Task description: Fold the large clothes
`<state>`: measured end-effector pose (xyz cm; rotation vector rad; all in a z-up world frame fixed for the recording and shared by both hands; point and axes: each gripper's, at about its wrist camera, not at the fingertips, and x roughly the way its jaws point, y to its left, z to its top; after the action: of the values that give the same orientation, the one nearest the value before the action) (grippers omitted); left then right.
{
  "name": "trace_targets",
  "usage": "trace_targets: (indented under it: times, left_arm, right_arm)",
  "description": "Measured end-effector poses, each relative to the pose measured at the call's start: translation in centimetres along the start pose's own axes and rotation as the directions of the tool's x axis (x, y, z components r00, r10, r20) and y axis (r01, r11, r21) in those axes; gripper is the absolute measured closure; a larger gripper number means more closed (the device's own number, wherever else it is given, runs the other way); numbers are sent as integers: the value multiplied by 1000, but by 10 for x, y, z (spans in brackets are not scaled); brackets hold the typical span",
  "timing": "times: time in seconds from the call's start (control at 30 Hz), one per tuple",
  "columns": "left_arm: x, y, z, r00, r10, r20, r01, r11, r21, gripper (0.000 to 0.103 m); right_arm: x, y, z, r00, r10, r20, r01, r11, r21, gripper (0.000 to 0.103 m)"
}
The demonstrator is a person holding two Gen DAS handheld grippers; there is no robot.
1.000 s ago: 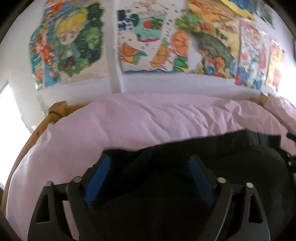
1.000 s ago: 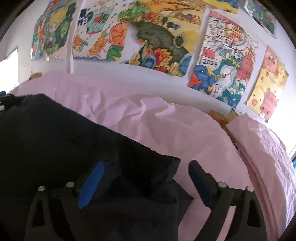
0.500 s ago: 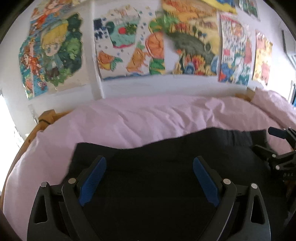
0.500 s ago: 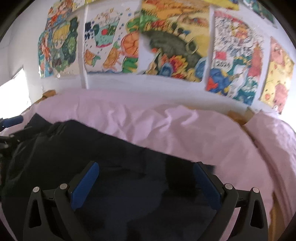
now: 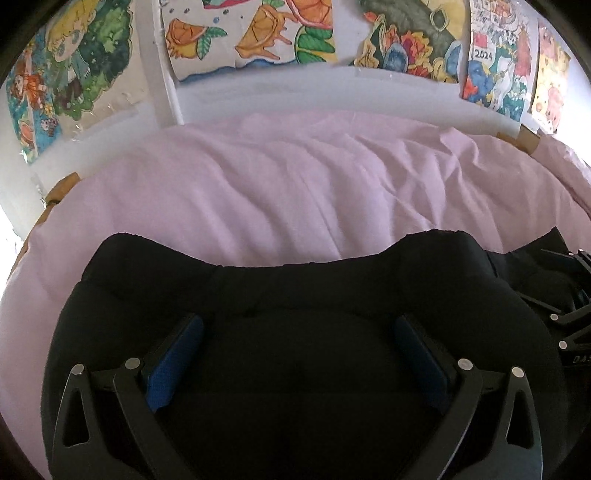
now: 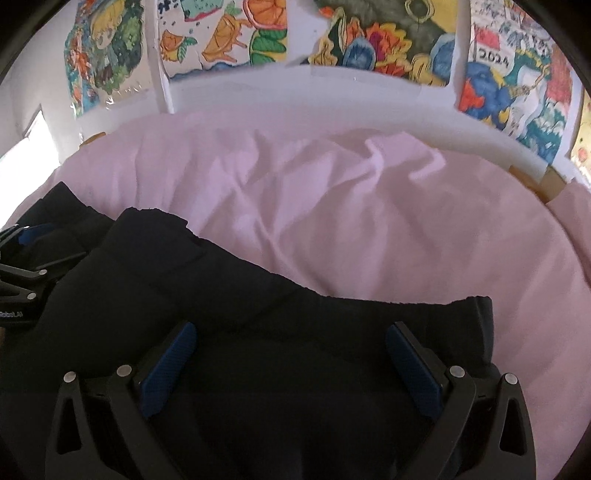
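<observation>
A large black garment point(image 5: 295, 280) lies on the pink bed sheet point(image 5: 295, 184), its far edge wavy and folded over. My left gripper point(image 5: 297, 325) hovers low over its left part. Its jaws are opening wide, the cloth lies under and between the blue pads point(image 5: 173, 362), and they do not press on it. In the right wrist view the garment point(image 6: 221, 288) runs from left to lower right. My right gripper point(image 6: 291, 328) stands open above its right end, near the corner. Each gripper shows at the edge of the other's view: the right point(image 5: 569, 317), the left point(image 6: 22, 280).
Rumpled pink sheet point(image 6: 369, 221) covers the bed beyond the garment up to a white wall with colourful posters point(image 5: 258, 33). Wooden bed frame corners show at the left point(image 5: 62, 186) and the right point(image 6: 550, 184). A bright window lies at the far left.
A second ago cloth was bunched up between the pads of both grippers. Both have since sunk toward the bed and spread wider, and the garment now lies flat with the pads off it.
</observation>
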<state>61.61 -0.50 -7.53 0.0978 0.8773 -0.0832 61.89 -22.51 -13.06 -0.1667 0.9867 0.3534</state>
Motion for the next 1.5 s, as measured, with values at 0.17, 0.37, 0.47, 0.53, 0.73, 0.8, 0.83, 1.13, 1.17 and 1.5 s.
trace_targets:
  times: [0.17,0.37,0.47,0.53,0.73,0.8,0.83,1.13,1.17,1.5]
  left_arm:
    - [16,-2,1,1000,19,-5,-19,1000,14,1]
    - [32,-4,-2,998,55,6,-56,998,39,1]
    - [34,-6,-2,997,72,6,-73,996,48,1]
    - [31,-7,-4,997,78,17,-79,996,50,1]
    - [12,-9,-12,995,69,72,-72,996,44,1]
    - [7,-8,-13,995,53,84,-57,998,38,1]
    - [5,-8,-13,995,47,84,-50,998,34,1]
    - [-29,9,-10,994,-72,82,76,996,-39,1]
    - [-35,12,-11,993,-78,84,82,995,-51,1]
    - [-81,28,-33,991,-100,94,106,992,-66,1]
  right_arm:
    - [24,-2,2,999,7,-39,-7,1000,-2,0]
    - [40,6,-2,999,-48,-22,47,998,-35,0]
    - [43,7,-2,998,-58,-24,57,998,-39,0]
    - [39,8,-1,998,-60,-16,59,997,-40,0]
    - [17,10,-11,997,-60,54,61,998,-22,0]
    - [10,8,-14,995,-62,77,64,998,-13,0]
    - [5,5,-16,994,-58,88,59,998,-6,0]
    - [-29,-15,-22,983,79,168,-95,991,91,0]
    - [-34,-15,-22,982,80,169,-97,991,92,0]
    - [-68,-22,-40,979,131,159,-153,978,140,0]
